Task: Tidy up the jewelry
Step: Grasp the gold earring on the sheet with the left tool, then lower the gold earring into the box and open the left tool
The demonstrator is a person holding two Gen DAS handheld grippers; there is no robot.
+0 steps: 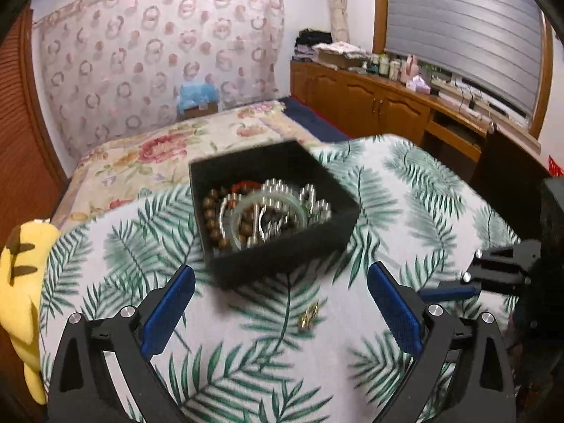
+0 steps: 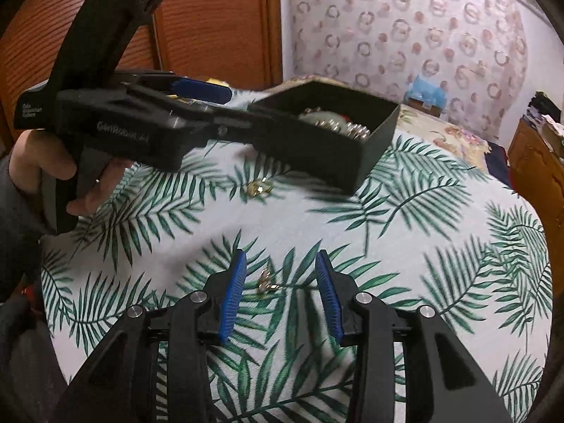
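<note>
A black open box stands on the palm-leaf cloth, holding wooden beads, silver bead bracelets and a pale green bangle. My left gripper is open wide just in front of the box, and a small gold piece lies on the cloth between its fingers, untouched. In the right wrist view my right gripper is open over a second small gold piece lying on the cloth between its pads, clear of both. The box and the first gold piece lie farther off.
A person's hand holds the left gripper's handle at the left. A yellow plush toy sits at the cloth's left edge. A floral-covered bed lies behind the box, and a wooden cabinet with clutter stands at the back right.
</note>
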